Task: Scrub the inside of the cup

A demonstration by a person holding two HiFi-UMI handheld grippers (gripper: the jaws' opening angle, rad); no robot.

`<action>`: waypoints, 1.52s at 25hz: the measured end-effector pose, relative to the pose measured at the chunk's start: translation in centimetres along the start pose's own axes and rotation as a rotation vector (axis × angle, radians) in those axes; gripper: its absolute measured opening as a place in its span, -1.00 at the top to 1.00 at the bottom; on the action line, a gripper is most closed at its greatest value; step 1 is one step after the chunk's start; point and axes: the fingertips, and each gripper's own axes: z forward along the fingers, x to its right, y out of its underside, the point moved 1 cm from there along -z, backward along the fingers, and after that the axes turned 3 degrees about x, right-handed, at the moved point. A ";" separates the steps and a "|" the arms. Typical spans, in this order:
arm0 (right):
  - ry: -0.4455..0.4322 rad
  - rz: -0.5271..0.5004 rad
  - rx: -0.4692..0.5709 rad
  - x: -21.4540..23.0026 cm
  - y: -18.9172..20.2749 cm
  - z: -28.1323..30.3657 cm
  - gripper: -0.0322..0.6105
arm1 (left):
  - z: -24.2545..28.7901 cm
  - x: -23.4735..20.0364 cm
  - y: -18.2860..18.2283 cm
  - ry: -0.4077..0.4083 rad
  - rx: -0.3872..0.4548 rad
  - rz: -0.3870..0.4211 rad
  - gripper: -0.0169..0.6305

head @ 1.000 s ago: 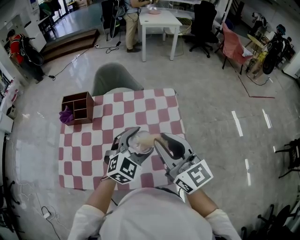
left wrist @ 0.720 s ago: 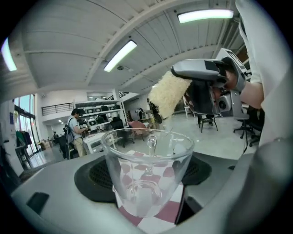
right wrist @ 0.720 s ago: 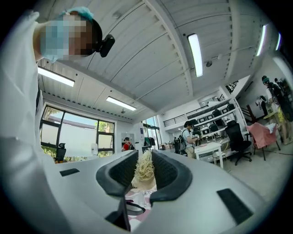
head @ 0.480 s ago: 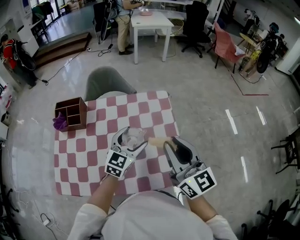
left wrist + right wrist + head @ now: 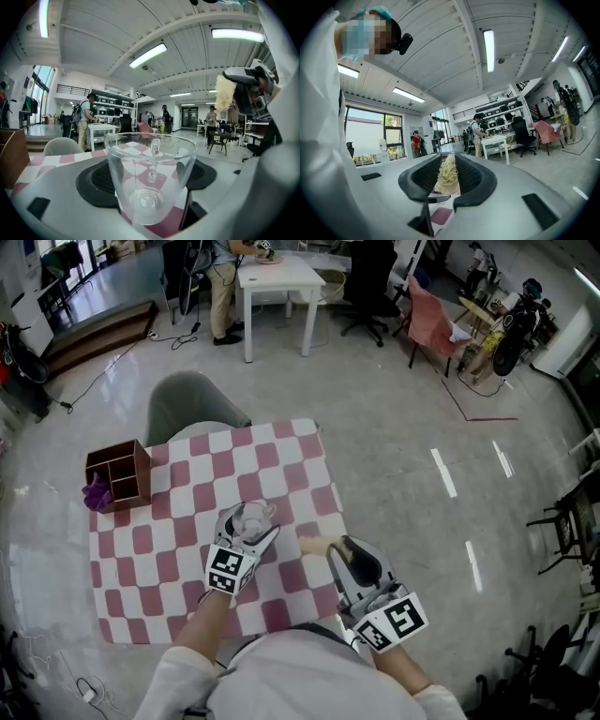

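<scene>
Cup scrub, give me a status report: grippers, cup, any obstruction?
Left gripper shut on glass cup, upright. Right gripper shut on fibrous scrubber, outside the cup, not touching. Nothing between them.

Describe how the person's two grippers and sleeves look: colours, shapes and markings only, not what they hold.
The left gripper and the right gripper share one design: a light grey moulded body with broad jaws lined by black textured pads. Each carries a white cube printed with black square markers. No cables show. The person wears pale sleeves that leave the forearms bare.
</scene>
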 end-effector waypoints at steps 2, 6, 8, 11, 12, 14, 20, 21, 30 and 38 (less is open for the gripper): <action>0.008 0.003 -0.013 0.1 0.4 -0.2 0.57 | 0.3 -0.2 1.0 -0.002 -0.004 -0.008 -0.24; 0.008 -0.001 -0.028 0.3 0.7 -0.3 0.57 | 0.9 -0.8 2.8 -0.013 -0.031 -0.021 -0.24; 0.008 -0.003 -0.037 0.2 0.9 -0.3 0.57 | 1.0 -0.9 3.4 -0.018 -0.045 -0.031 -0.24; 0.010 -0.003 -0.047 0.2 1.3 -0.4 0.57 | 1.0 -0.9 3.9 -0.019 -0.041 -0.044 -0.24; 0.009 -0.004 -0.048 0.1 1.4 -0.3 0.57 | 1.1 -0.9 4.0 -0.018 -0.039 -0.045 -0.24; 0.005 -0.006 -0.049 0.0 1.4 -0.3 0.57 | 1.2 -0.9 4.2 -0.014 -0.041 -0.041 -0.24; 0.000 -0.012 -0.052 -0.3 1.3 -0.3 0.57 | 1.0 -1.0 4.8 -0.021 -0.046 -0.054 -0.24; -0.002 -0.013 -0.053 -0.3 1.3 -0.3 0.57 | 0.9 -1.0 4.9 -0.021 -0.046 -0.054 -0.24; -0.035 -0.008 -0.050 -1.2 1.2 0.2 0.57 | 0.7 -0.8 5.0 0.001 -0.069 -0.032 -0.24; -0.060 -0.005 -0.041 -1.7 0.9 0.8 0.57 | 0.1 -0.7 5.1 0.001 -0.094 -0.031 -0.24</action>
